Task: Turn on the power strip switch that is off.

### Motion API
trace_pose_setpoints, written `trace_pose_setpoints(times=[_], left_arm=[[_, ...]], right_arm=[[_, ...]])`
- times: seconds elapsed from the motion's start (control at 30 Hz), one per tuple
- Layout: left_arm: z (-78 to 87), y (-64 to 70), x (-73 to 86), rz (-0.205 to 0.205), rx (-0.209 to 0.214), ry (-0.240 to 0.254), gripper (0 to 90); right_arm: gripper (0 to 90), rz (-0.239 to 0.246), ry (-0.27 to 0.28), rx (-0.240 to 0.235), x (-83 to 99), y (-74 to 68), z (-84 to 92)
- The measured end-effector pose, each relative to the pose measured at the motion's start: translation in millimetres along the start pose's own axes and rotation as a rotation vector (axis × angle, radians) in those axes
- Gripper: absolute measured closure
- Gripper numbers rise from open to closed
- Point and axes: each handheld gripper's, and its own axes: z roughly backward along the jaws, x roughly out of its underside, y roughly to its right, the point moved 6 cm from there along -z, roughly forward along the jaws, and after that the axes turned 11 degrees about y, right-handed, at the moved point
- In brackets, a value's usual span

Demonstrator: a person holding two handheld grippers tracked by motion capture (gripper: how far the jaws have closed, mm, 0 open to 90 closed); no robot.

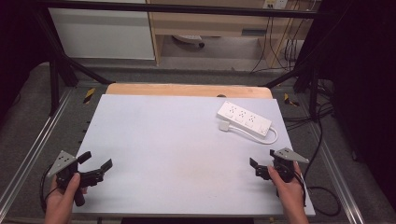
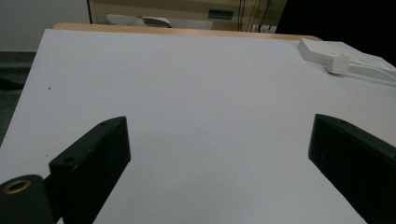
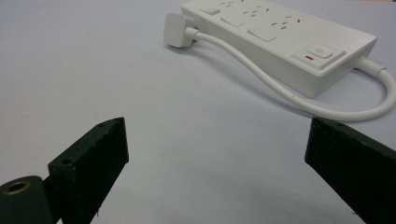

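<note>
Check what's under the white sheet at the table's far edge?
A strip of wooden tabletop shows past the far edge of the white sheet. The rest of the tabletop is covered by the sheet.

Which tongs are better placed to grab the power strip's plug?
Probably right. The right tongs sit on the same side of the table as the power strip, open and facing its plug. The left tongs are across the table.

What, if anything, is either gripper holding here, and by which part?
Nothing. The left gripper and the right gripper both have open jaws over the bare table; the power strip lies untouched.
</note>
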Motion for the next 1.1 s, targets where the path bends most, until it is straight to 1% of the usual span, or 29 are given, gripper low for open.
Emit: trace_pose_setpoints(times=[0.03, 0.07, 0.13, 0.23, 0.4, 0.57, 0.7, 0.83, 1.1], left_arm=[[-0.2, 0.3, -0.3, -0.003, 0.004, 0.000, 5.6], [-0.6, 0.9, -0.5, -0.005, 0.006, 0.001, 5.6], [-0.8, 1.7, -1.0, -0.009, 0.011, 0.002, 5.7], [0.1, 3.2, -1.7, -0.009, 0.018, 0.007, 5.6], [-0.5, 4.2, -2.0, -0.009, 0.024, 0.010, 5.5], [-1.5, 4.8, -1.5, -0.009, 0.026, 0.007, 5.5], [-0.8, 5.1, -1.4, -0.010, 0.025, 0.008, 5.5], [-1.9, 5.2, -0.5, -0.010, 0.026, -0.001, 5.6], [-1.1, 5.0, -0.9, -0.004, 0.028, 0.004, 5.6]], right_arm=[[6.1, 0.012, 0.001, -0.004, -0.8, -1.9, -0.3], [6.1, 0.012, 0.001, -0.004, -0.8, -1.9, -0.3], [6.0, 0.010, -0.003, -0.005, -1.3, -3.1, 0.4], [6.7, 0.003, 0.004, -0.005, -2.9, -1.3, 3.2], [5.4, -0.003, 0.021, -0.005, -6.5, -0.3, 5.0], [4.3, -0.008, 0.042, -0.003, -10.8, -0.6, 7.6], [4.5, -0.003, 0.053, 0.002, -12.5, 0.0, 8.3], [4.5, -0.002, 0.055, -0.003, -12.8, -0.3, 9.3], [3.1, -0.002, 0.076, -0.011, -18.3, -5.3, 11.5]])
